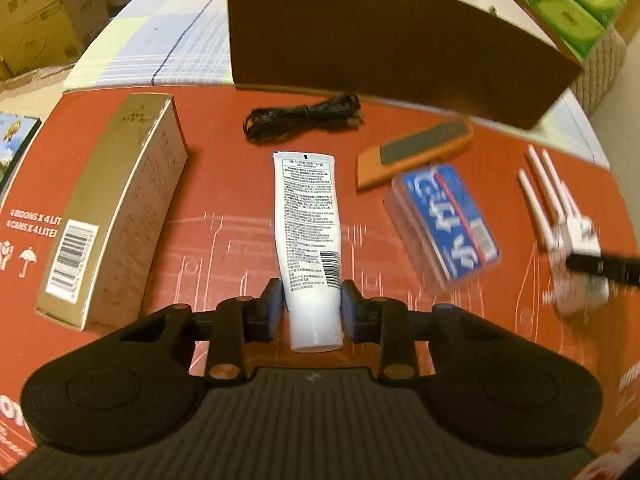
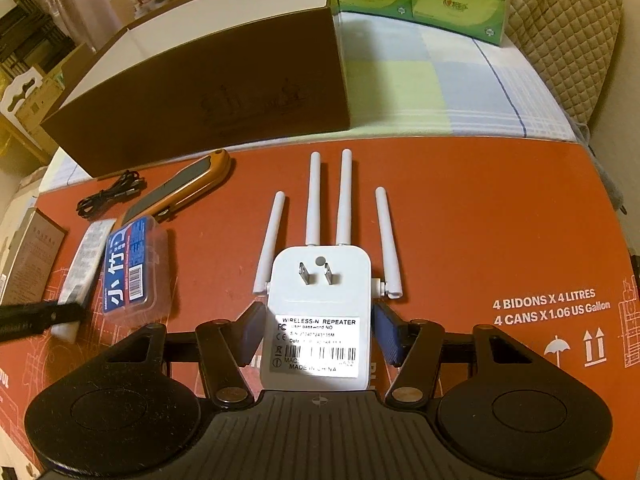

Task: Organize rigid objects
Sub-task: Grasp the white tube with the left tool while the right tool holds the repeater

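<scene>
1. The left gripper (image 1: 311, 304) is seen closed down onto the white tube (image 1: 308, 240); its blue pads (image 1: 274, 304) are pressed against both sides of the tube near the cap end, and the tube lies lengthwise on the red cardboard sheet (image 1: 224, 184).
2. The right gripper (image 2: 320, 332) is set astride the white repeater (image 2: 318, 316); a narrow gap is visible between each blue pad (image 2: 386, 332) and the casing, so the body is flanked rather than clamped. The repeater lies plug prongs up, its four antennas pointing away.
3. Beside the tube, on its right in the left wrist view, a clear case with a blue label (image 1: 444, 216) is seen, blurred, and an orange-edged flat object (image 1: 416, 152) lies just beyond it.
4. A coiled black cable (image 1: 304, 118) is placed past the tube's far end.
5. A long gold box (image 1: 116, 208) lies to the tube's left.
6. A large brown carton (image 1: 384, 36) stands at the far edge of the sheet, and green packs (image 2: 416, 0) are stacked behind it.
</scene>
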`<state>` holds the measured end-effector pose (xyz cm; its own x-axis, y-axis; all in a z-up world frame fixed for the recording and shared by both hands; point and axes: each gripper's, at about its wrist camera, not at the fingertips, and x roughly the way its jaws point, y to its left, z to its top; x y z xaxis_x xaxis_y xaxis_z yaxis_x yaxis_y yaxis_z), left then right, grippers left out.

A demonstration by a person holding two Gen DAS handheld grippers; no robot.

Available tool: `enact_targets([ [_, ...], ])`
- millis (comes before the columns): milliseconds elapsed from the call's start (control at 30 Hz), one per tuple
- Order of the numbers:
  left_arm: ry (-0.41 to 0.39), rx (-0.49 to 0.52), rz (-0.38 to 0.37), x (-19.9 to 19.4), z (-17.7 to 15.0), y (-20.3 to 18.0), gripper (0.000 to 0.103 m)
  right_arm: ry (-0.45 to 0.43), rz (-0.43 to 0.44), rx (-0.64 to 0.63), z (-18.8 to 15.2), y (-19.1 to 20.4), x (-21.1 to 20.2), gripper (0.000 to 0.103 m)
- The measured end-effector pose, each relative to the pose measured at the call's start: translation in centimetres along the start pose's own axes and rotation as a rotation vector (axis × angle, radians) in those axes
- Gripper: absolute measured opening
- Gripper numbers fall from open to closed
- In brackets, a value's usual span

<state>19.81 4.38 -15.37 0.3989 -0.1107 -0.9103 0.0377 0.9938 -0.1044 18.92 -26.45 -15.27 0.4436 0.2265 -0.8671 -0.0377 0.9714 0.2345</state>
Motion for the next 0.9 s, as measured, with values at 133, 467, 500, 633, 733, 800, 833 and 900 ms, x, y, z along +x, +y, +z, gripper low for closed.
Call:
enact_targets([
  [133, 0.015, 0.032, 0.023, 0.4, 0.5, -0.3, 0.032, 0.008, 0.001, -0.003, 0.1, 0.1, 0.1, 0.055],
  [467, 0.023, 0.121, 0.082, 2.2, 2.5, -1.5, 0.038, 0.016, -0.002, 0.006, 0.2, 0.1, 0.3, 0.055],
  [500, 0.025, 0.123, 0.084, 2.2, 2.5, -1.5, 0.038, 0.015, -0.002, 0.008, 0.2, 0.1, 0.3, 0.055],
  [633, 0.017, 0.128, 0.094, 2.2, 2.3, -1.7, 0.037, 0.012, 0.000, 0.008, 0.3, 0.1, 0.4, 0.055],
  [733, 0.013, 0.130, 0.097, 2.0, 2.0, -1.9, 0.036, 0.010, -0.002, 0.008, 0.3, 0.1, 0.5, 0.055],
  [800, 0.012, 0.136, 0.098, 1.8, 1.8, -1.9, 0.036, 0.010, -0.004, 0.006, 0.4, 0.2, 0.5, 0.055],
  [833, 0.012, 0.139, 0.098, 1.7, 1.6, -2.0, 0.036, 0.010, -0.004, 0.005, 0.4, 0.2, 0.5, 0.055],
  [900, 0.016, 0.141, 0.099, 1.5, 1.2, -2.0, 0.036, 0.011, -0.004, 0.004, 0.4, 0.2, 0.6, 0.055],
])
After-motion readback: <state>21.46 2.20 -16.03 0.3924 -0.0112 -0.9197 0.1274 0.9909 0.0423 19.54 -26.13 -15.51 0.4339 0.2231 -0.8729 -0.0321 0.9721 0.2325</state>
